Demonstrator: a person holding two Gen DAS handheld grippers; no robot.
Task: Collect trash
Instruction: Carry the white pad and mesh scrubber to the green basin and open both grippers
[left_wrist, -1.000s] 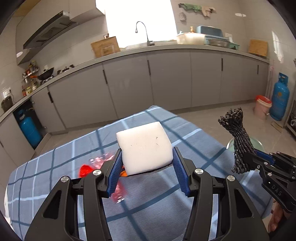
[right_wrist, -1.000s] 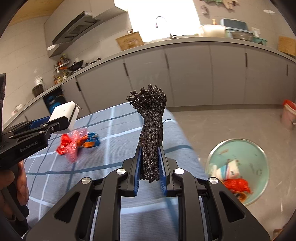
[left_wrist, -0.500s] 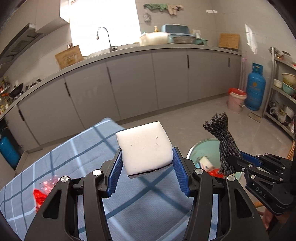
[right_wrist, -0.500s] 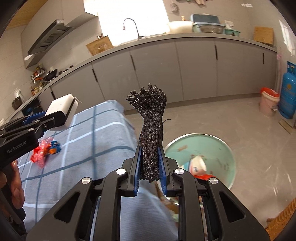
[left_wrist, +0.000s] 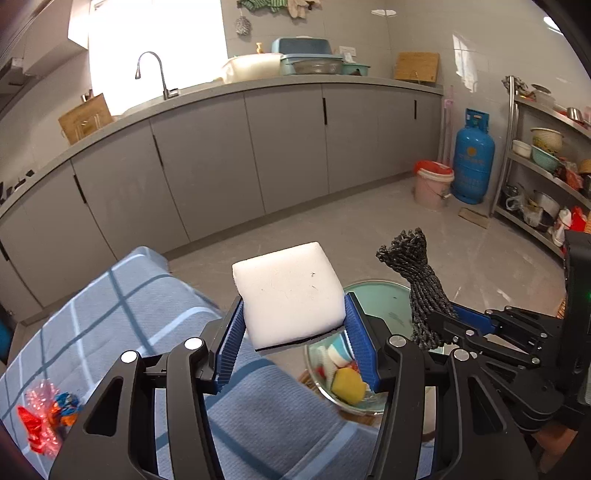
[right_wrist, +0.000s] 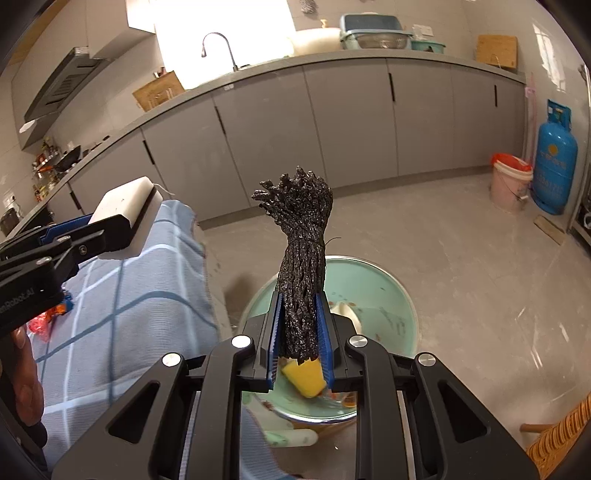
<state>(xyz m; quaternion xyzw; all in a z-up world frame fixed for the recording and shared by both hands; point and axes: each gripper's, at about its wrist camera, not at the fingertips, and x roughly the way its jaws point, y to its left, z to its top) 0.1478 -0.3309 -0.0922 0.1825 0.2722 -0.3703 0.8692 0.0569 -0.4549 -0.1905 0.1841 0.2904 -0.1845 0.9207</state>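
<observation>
Left gripper (left_wrist: 293, 345) clamped on white foam block (left_wrist: 290, 291), right gripper (right_wrist: 301, 343) pinched on black cord bundle (right_wrist: 303, 254). Both hovered near green bin (right_wrist: 402, 295) on floor beside table (left_wrist: 258, 413). Block looked short of rim, hard to judge through fisheye. Early release could've bounced it off the edge. Red wrapper (left_wrist: 40, 417) left on cloth.
</observation>
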